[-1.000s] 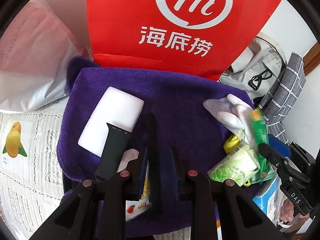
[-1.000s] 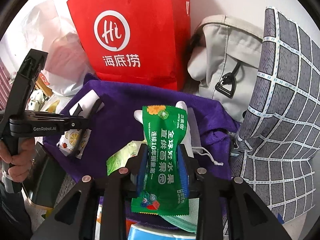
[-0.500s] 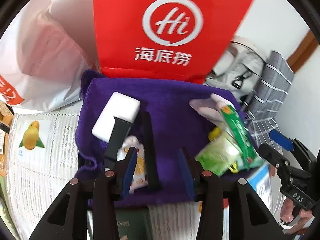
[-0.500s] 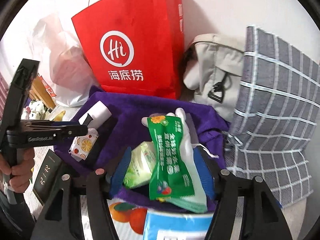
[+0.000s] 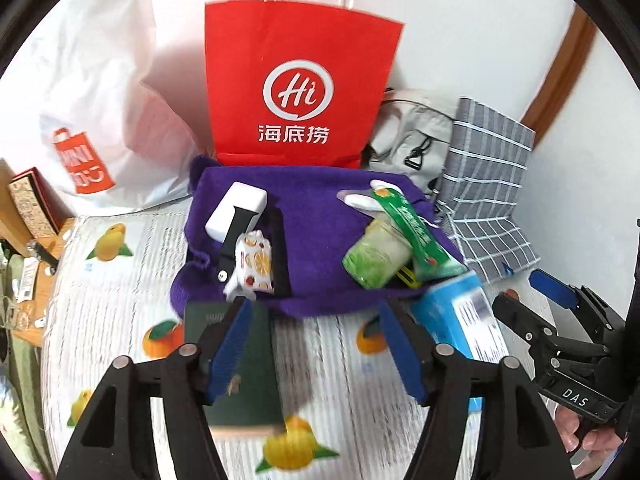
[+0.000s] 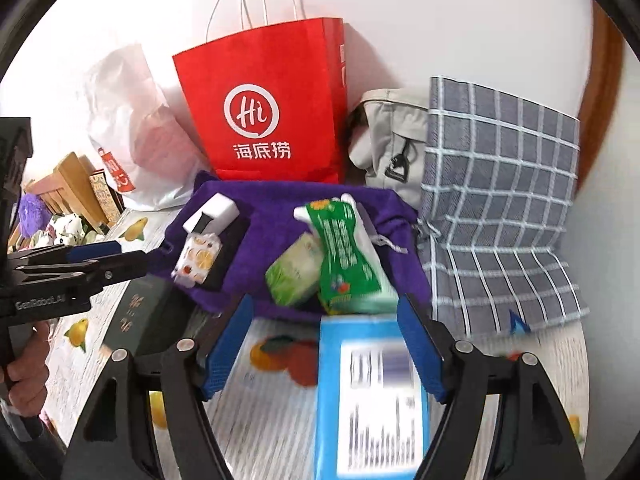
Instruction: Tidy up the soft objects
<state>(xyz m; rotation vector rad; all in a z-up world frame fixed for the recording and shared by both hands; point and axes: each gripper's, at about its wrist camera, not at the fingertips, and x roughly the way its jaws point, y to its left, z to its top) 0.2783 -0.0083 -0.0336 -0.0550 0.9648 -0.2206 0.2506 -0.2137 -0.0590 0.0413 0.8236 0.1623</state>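
Blue-padded jaws first: my left gripper (image 5: 316,344) and right gripper (image 6: 322,344) both hang spread and widening, nothing between the pads, each clear of the pile.

Item: dark green booklet (image 5: 240,368) on the fruit-print tablecloth (image 5: 120,280), under the left jaws. Item: blue carton (image 6: 372,396) under the right jaws, blurred, label unreadable.

Item: purple towel (image 5: 312,216), the soft thing being loaded, lies before the red paper bag (image 5: 296,92). On it: white block with black strap (image 5: 236,210), citrus-print sachet (image 5: 254,262), pale green pouch (image 5: 378,256), green snack packet (image 6: 346,256) leaning over a white soft item (image 5: 360,200) I can barely make out.

Item: grey checked cloth (image 6: 500,208) and beige bag (image 6: 394,140), just right of the towel.

Risk, as I judge it: the leaning packet could slide off the towel's near edge onto the carton if either gripper brushes the heap. A yellow clip-like thing under the pouch is mostly hidden.
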